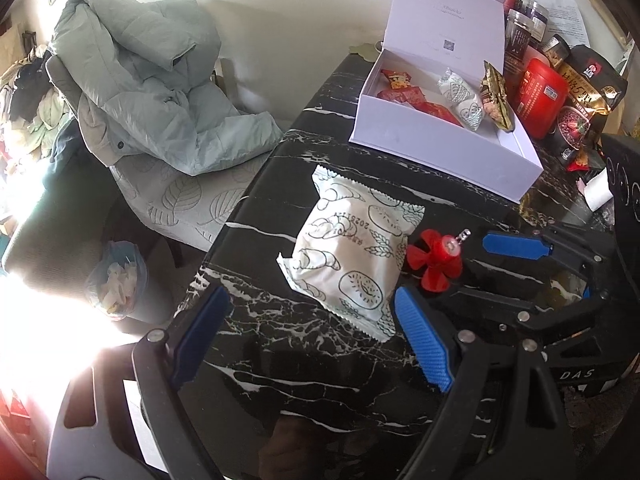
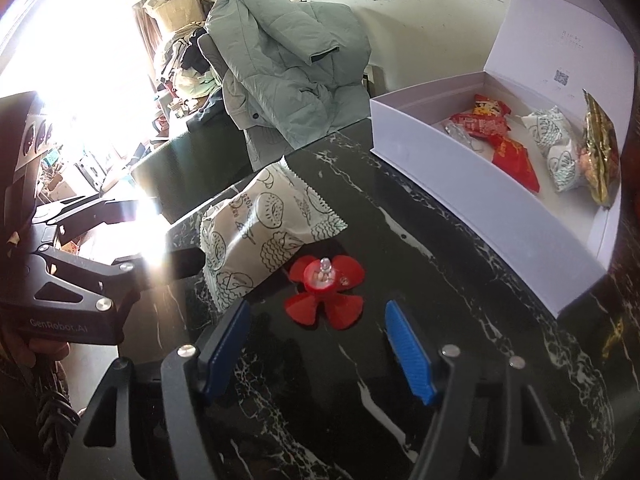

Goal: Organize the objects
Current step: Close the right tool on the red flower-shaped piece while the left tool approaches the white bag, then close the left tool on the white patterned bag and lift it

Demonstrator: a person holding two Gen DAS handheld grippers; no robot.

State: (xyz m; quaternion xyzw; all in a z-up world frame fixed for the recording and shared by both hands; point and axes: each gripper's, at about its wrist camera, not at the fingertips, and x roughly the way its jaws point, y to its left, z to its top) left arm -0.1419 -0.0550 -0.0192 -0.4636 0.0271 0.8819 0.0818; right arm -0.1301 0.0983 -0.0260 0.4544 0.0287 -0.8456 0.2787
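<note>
Now, left gripper (image 1: 308, 340) spread wide over the black marble table (image 1: 320, 392), bread packet (image 1: 352, 252) lying just ahead. Right gripper (image 2: 320, 348) spread too, red flower toy (image 2: 325, 292) just ahead, touching the packet. Farther right, open white box (image 2: 480, 184) holding snacks.
</note>
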